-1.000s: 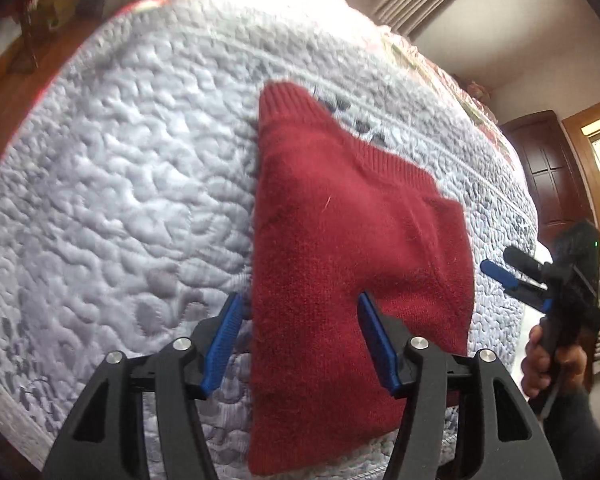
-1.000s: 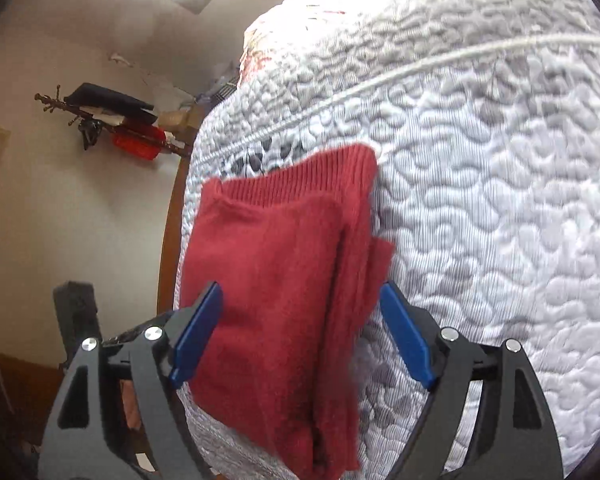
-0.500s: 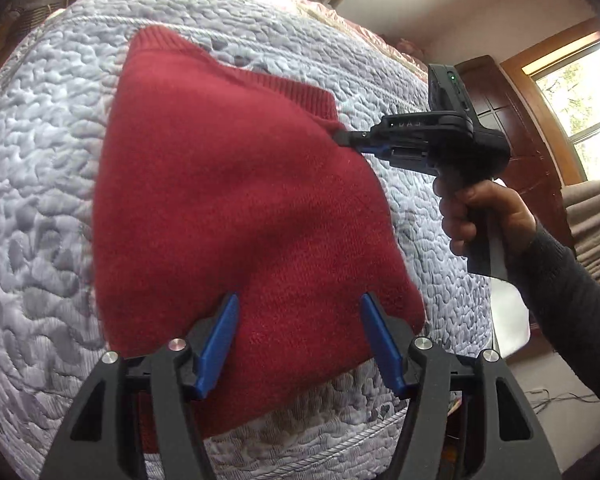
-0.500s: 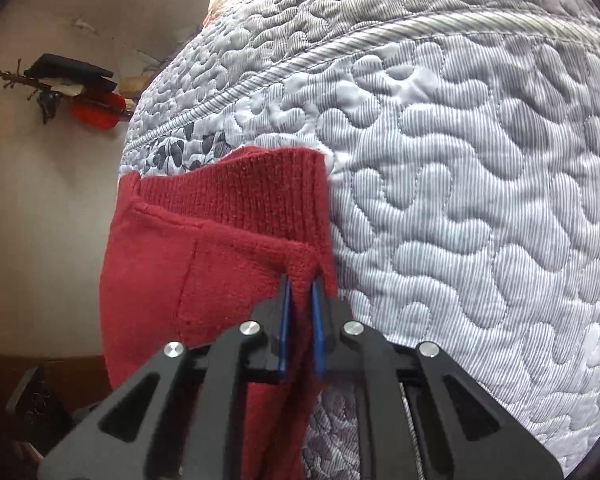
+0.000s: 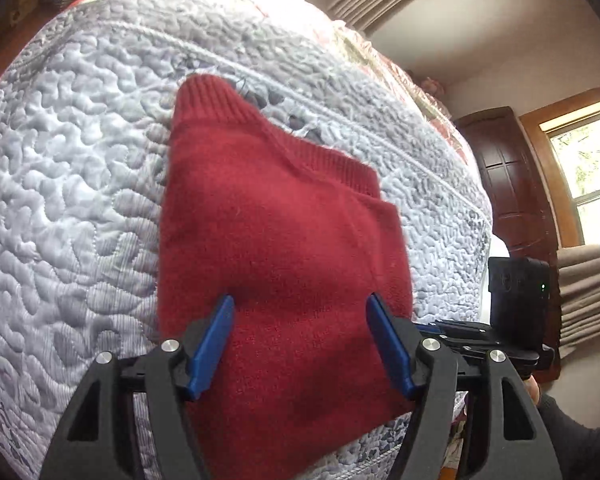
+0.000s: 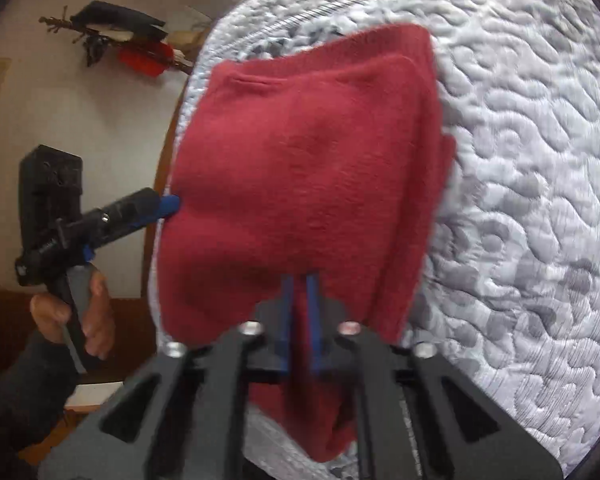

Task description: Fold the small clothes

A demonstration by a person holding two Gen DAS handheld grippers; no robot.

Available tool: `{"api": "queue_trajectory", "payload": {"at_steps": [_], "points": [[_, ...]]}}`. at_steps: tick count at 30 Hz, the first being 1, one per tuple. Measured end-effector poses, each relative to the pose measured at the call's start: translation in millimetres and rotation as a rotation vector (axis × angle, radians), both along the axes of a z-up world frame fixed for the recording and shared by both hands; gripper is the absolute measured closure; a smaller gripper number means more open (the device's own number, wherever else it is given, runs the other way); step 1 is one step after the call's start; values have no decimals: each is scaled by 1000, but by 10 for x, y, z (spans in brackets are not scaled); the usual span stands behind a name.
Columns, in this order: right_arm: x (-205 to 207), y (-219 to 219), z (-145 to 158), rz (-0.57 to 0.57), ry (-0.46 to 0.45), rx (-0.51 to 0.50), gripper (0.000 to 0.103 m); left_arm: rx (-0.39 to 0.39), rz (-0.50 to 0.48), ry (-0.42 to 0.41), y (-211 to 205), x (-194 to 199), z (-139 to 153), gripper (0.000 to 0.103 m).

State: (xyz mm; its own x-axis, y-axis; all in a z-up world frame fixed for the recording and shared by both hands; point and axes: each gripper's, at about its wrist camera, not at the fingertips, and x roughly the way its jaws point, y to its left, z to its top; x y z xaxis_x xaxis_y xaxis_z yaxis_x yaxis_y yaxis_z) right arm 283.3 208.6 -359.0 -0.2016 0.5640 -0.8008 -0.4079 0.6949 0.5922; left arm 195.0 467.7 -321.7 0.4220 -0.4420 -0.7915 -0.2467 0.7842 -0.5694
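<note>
Right gripper pinches the red sweater at six o'clock; left gripper gapes wide, empty. Carry the fold slowly, edges aligned.

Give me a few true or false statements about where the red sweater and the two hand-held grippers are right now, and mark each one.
1. The left hand-held gripper is open, its blue fingers apart over the red sweater. True.
2. The right hand-held gripper is open and clear of the cloth. False: its fingers are closed together on a fold of the sweater near its lower edge.
3. The sweater lies on a white quilted bedspread. True.
4. The sweater is spread out in a single flat layer. False: the right wrist view shows stacked layers along its right edge.
5. A dark wooden door stands beyond the bed in the left wrist view. True.
</note>
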Motion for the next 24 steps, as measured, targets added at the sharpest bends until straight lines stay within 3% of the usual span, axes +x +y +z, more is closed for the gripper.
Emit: {"api": "queue_trajectory", "payload": {"at_steps": [3,4,6,10,13,16,19,21,23,24], "points": [[19,-140,-3,-35,15,-2,103,9,-31,22,-51,34,-79,35],[-4,-161,102,-34,-2,3,103,16,-29,19,-57,15,-14,35],[-81,-243,373,-48,-40,31,94,-9,-9,-18,-47,-117,184,34],[-381,-314,613,-29,-44,67,93,-17,25,-69,-75,-550,490,26],[-572,-265,395,2,-7,16,93,-44,54,14,-127,-819,271,26],[-604,-279,70,-11,-1,-87,103,-34,53,110,-224,-978,-80,26],[-617,-323,67,-41,5,-89,103,0,54,136,-278,-1030,-179,26],[-729,-357,348,-39,-63,-95,87,15,76,152,-284,-1108,-48,26],[-902,-367,713,-49,-153,-133,36,47,95,157,-319,-1281,219,18],[-1034,-403,952,-63,-210,-168,27,92,108,158,-348,-1401,404,14]]}}
